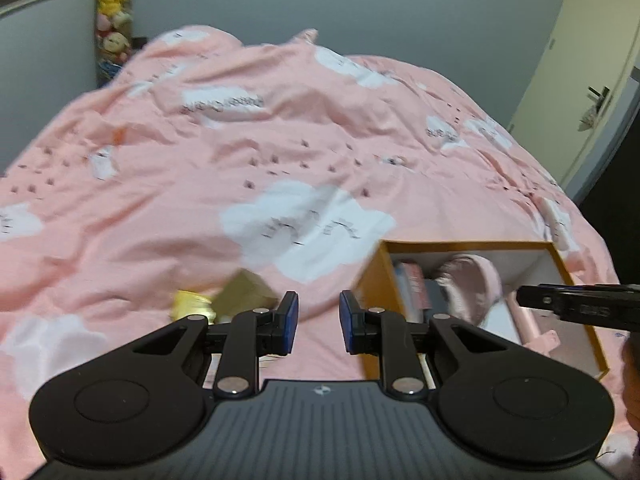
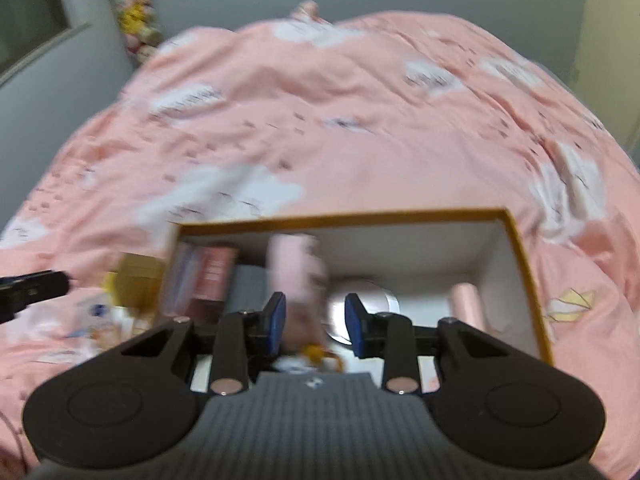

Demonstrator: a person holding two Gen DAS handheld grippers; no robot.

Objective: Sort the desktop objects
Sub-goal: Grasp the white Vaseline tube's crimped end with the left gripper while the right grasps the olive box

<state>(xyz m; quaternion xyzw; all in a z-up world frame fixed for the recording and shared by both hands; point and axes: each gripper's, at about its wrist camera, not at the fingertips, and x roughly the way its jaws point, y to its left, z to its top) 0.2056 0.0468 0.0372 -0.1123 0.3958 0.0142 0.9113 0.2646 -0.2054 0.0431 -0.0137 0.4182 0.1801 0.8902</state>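
An open box with an orange rim and white walls lies on the pink duvet. It holds upright books, a fluffy pink item and a pink handle-like piece. My left gripper hovers open over the duvet left of the box, with nothing between its pads. A gold box and a yellow item lie just beyond its left finger. My right gripper is open above the box. The blurred pink item shows below, between its fingers, and the right pad stands off it.
The pink cloud-print duvet covers the whole bed. A white round thing and a pink cylinder sit in the box. Small packets lie left of it. Stuffed toys are stacked at the far wall, and a door stands right.
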